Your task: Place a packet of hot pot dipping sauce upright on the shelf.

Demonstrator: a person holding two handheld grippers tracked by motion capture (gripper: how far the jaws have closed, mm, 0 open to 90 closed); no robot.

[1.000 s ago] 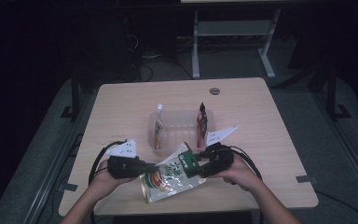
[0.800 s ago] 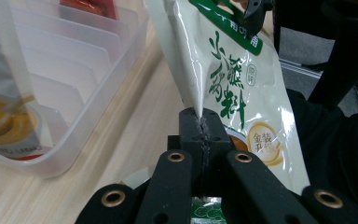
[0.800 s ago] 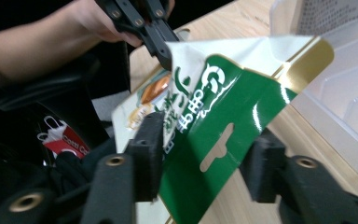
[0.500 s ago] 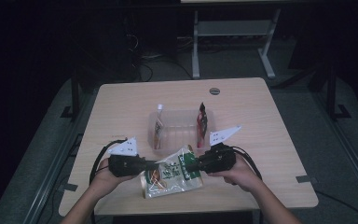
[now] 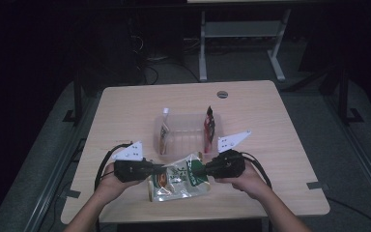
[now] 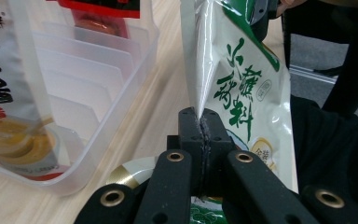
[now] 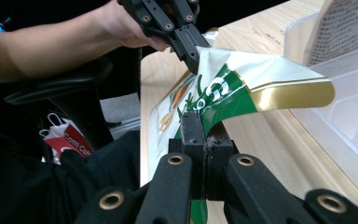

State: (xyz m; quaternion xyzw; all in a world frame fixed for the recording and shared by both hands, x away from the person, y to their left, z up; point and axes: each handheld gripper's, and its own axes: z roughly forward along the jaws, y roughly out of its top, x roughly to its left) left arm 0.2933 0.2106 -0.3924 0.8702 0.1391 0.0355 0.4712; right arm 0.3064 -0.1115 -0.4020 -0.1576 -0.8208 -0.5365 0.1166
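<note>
A green-and-white foil pouch (image 5: 178, 179) hangs between both grippers over the table's front edge. My left gripper (image 5: 157, 169) is shut on the pouch's left edge; in the left gripper view the jaws (image 6: 199, 119) pinch the white seam of the pouch (image 6: 242, 79). My right gripper (image 5: 198, 170) has just been closing and now pinches the opposite green edge. The right gripper view shows those jaws (image 7: 200, 122) clamped on the pouch (image 7: 242, 88), with the left gripper (image 7: 193, 58) gripping its far end.
A clear plastic bin (image 5: 186, 137) with dividers sits just behind the pouch. A yellow-and-white packet (image 5: 164, 133) stands at its left end and a red packet (image 5: 209, 123) at its right. The table's front edge lies close under both hands.
The right gripper's jaws have closed onto the pouch's right edge. Both hands have stayed where they were, and the left gripper keeps its grip.
</note>
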